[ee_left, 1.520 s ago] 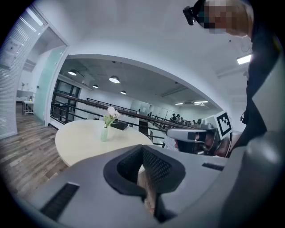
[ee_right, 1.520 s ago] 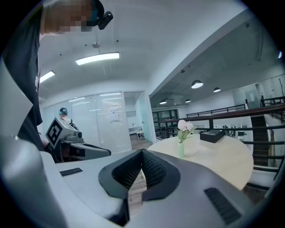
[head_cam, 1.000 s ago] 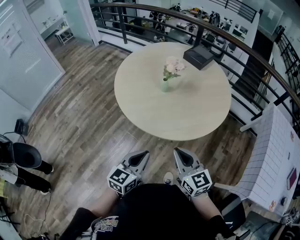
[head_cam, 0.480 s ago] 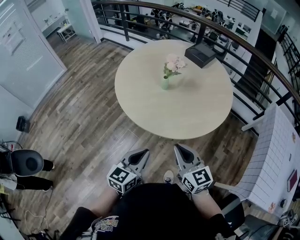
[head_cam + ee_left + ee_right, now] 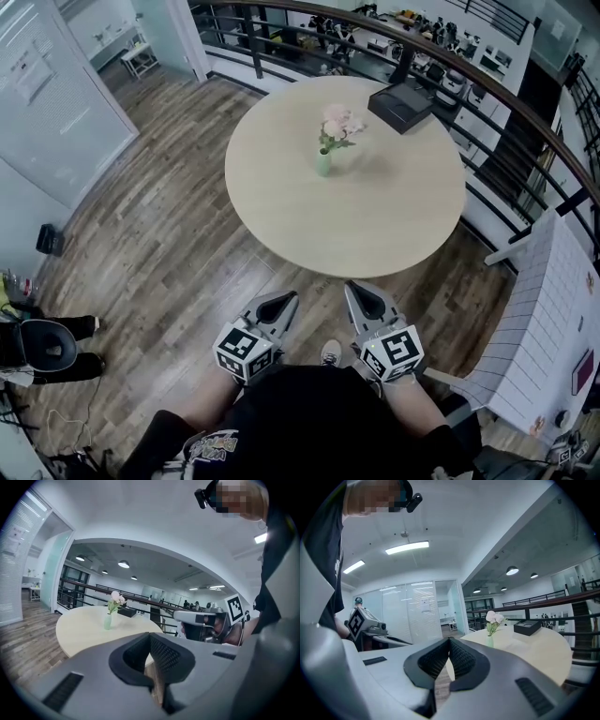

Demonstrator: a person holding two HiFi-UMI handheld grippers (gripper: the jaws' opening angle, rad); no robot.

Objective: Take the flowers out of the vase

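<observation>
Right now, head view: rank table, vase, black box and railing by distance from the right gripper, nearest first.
1. table: its near edge lies just ahead of the right gripper.
2. vase: mid-table, slightly left, holding the flowers.
3. black box: at the table's far edge, to the right.
4. railing: beyond the table.

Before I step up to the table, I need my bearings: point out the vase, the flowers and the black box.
vase (image 5: 323, 165), head view, on its green body.
flowers (image 5: 339, 123), head view, on the pink blooms.
black box (image 5: 403, 103), head view, on its top.
</observation>
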